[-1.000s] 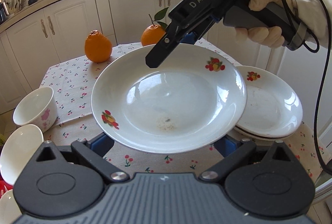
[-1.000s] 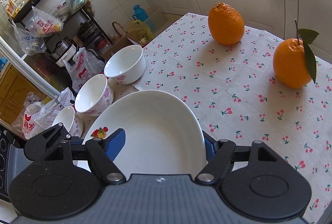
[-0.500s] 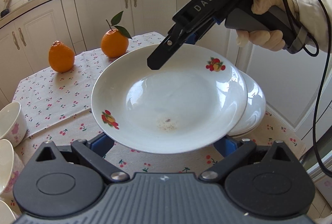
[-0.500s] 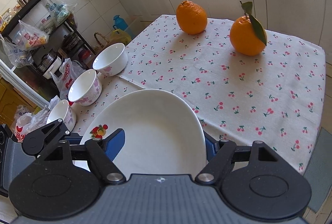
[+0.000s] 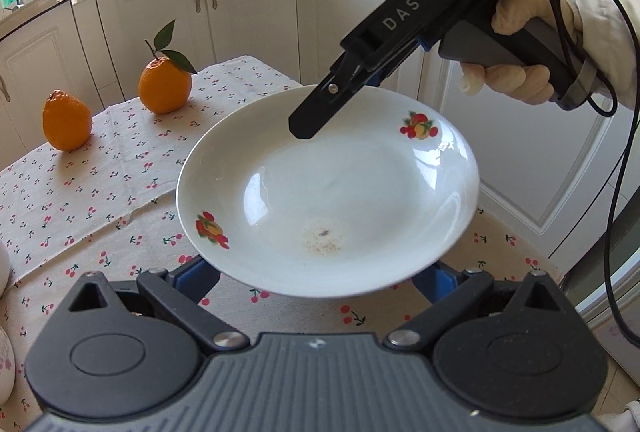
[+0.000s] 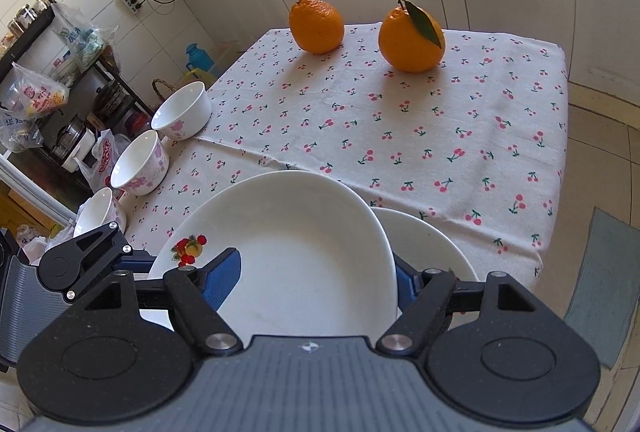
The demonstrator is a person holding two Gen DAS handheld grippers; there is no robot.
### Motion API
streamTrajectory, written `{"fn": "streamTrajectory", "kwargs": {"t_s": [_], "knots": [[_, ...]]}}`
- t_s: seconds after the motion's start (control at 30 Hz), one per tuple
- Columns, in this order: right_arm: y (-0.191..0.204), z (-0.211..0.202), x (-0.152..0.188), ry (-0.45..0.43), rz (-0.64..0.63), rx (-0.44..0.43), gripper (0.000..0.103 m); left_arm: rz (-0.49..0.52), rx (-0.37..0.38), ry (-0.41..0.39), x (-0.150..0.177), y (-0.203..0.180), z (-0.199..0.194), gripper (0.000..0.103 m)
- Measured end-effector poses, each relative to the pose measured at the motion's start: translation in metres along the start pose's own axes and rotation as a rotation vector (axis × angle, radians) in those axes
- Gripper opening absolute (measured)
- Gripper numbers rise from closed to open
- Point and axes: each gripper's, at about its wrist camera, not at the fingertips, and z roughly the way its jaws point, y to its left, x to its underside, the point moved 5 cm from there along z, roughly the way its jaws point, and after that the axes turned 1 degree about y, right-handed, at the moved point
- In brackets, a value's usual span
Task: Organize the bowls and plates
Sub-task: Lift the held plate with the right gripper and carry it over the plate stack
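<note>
A white deep plate [image 5: 332, 200] with fruit decals hangs tilted above the table, carried by both grippers. My left gripper [image 5: 316, 272] has its blue pads tucked under the near rim, fingertips hidden, and holds the plate steady. My right gripper [image 5: 320, 112] clamps the far rim, one finger lying over the plate's inside. In the right wrist view the plate [image 6: 296, 240] sits between the right gripper's [image 6: 316, 272] pads, with the left gripper [image 6: 132, 260] at its left rim. A second white plate [image 6: 436, 244] lies on the cloth just below. Three white bowls [image 6: 182, 110] [image 6: 140, 162] [image 6: 98, 210] line the table's left edge.
Two oranges [image 6: 316, 24] [image 6: 412, 40] stand at the far side of the cherry-print tablecloth [image 6: 440, 120]. A gloved hand [image 5: 516, 72] grips the right gripper's handle, its cable hanging beside. White cabinets surround the table; the floor drops off at its right edge.
Both grippers have carried the plate sideways across the table. It now hangs over the second plate, which has come into the right wrist view and is hidden in the left wrist view.
</note>
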Motion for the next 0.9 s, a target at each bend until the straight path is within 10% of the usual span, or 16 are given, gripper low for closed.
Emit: {"fn": "streamTrajectory", "kwargs": {"t_s": [0.9], "knots": [[-0.026, -0.01, 0.041, -0.044, 0.072, 0.031, 0.082, 0.058, 0.041, 0.028, -0.003, -0.015, 0.018, 0.1]]}}
